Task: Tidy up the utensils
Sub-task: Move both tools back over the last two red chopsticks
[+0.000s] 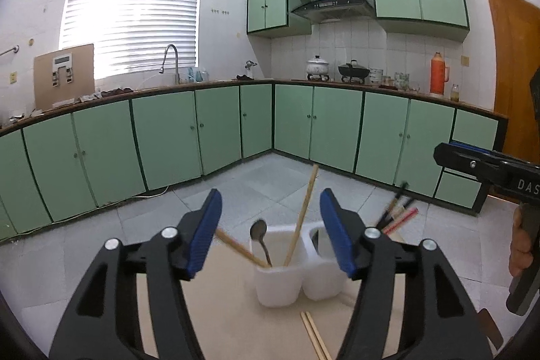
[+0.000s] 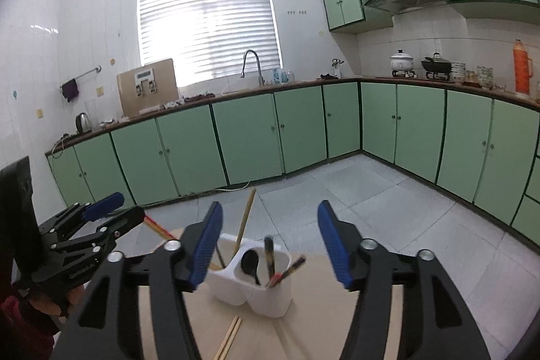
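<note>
Both grippers, left gripper and right gripper, stand with jaws wide apart, nothing between the pads. White utensil holder sits on the table, two compartments holding spoons and chopsticks. Loose chopstick pair lies just before it.
</note>
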A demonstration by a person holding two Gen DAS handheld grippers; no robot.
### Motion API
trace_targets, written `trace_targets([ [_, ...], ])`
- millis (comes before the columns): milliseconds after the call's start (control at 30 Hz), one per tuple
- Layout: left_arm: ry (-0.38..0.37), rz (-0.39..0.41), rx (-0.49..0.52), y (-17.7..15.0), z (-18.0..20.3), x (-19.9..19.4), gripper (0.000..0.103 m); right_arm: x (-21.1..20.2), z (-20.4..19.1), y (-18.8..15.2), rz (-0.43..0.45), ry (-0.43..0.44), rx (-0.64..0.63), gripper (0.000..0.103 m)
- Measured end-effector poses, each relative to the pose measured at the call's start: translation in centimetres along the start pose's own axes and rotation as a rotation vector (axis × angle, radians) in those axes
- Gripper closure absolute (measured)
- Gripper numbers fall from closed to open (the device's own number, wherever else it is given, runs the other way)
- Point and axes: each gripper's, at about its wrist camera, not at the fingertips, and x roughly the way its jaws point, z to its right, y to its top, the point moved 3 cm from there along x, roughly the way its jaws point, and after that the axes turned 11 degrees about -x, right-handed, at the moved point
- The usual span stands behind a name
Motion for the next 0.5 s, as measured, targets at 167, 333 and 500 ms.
trace_targets([
  [167, 0.027, 0.022, -0.025, -3.3, -0.5, -3.2, 0.022, -2.5, -1.4, -3.5, 0.003, -0.021, 0.015, 0.016],
  [333, 0.049, -0.022, -0.017, -7.5, -1.1, -5.2, 0.014, -4.0, -2.8, -7.6, -0.040, -0.033, 0.016, 0.010],
  [500, 0.075, -0.118, -0.025, -11.3, -2.3, -5.6, 0.012, -4.3, -4.2, -11.8, -0.119, -0.046, 0.030, 0.006],
])
